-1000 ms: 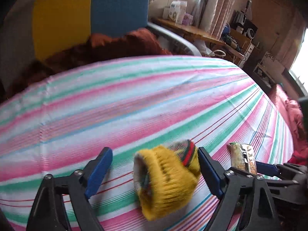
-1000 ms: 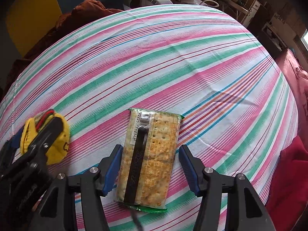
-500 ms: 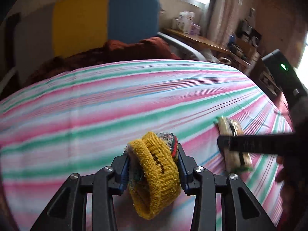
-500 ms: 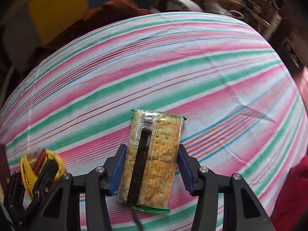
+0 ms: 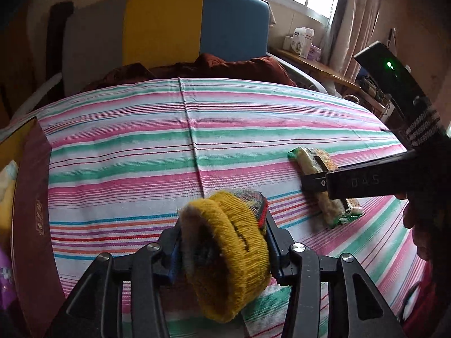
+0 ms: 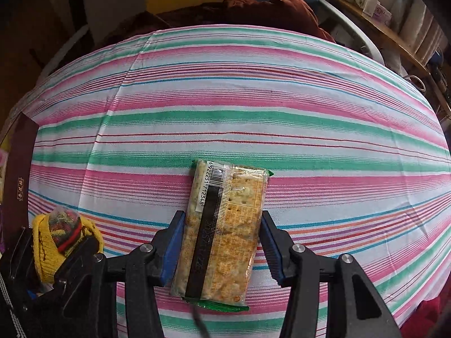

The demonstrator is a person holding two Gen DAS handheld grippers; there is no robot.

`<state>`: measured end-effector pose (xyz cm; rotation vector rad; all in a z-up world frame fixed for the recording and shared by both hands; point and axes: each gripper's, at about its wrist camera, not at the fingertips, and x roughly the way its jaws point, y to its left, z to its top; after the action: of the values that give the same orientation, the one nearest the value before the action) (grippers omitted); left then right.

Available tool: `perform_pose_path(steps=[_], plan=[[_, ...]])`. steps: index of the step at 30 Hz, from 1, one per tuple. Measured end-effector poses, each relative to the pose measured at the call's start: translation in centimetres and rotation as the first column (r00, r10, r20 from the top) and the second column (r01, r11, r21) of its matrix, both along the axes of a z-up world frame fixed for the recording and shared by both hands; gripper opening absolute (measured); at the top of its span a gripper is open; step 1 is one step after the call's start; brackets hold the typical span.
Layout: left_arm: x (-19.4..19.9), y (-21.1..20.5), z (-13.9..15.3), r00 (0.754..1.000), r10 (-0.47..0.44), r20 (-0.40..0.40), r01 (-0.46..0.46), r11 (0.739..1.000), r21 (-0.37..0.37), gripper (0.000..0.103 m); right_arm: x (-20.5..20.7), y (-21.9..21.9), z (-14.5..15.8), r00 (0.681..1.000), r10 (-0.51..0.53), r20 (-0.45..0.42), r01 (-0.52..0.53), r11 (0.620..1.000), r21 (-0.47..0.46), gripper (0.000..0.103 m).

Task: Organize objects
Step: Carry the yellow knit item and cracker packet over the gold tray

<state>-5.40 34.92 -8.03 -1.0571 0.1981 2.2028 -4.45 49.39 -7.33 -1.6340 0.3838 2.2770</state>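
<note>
Left tongs (image 5: 222, 249): closed round the yellow knitted sock roll (image 5: 225, 253), pads pressing both flanks; jaws easing apart slightly, roll between them and gripped, apparently lifted off the cloth.
Right tongs (image 6: 222, 242): clamped on the cracker packet (image 6: 222, 231), blue pads on its long edges, gripped near the lower half, probably to keep the flat packet level.
Sock roll place: 9 o'clock of the packet in the right wrist view.
Surface: striped sheet (image 6: 253, 98) over a bed.
Maroon box (image 5: 31, 211): at 9 o'clock edge, open, likely the destination.
Reason for hold: both items gripped sideways, seemingly for carrying toward that box.
</note>
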Motion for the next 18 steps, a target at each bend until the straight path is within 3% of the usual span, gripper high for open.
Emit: perform_pose_path(steps=[11, 13, 18], plan=[[0.7, 0.8, -0.3, 0.999, -0.015, -0.03, 0.013, 0.999, -0.038, 0.054, -0.6, -0.8, -1.3, 1.0, 0.018, 0.01, -0.018, 0.999, 0.034, 0.052], [0.7, 0.8, -0.3, 0.999, -0.014, -0.033, 0.013, 0.999, -0.042, 0.055, -1.1, -1.1, -3.5, 1.0, 0.024, 0.011, -0.025, 0.999, 0.039, 0.052], [0.8, 0.9, -0.3, 0.999, -0.015, -0.041, 0.013, 0.999, -0.053, 0.056, -1.3, -0.9, -3.8, 1.0, 0.026, 0.01, -0.026, 0.999, 0.043, 0.052]])
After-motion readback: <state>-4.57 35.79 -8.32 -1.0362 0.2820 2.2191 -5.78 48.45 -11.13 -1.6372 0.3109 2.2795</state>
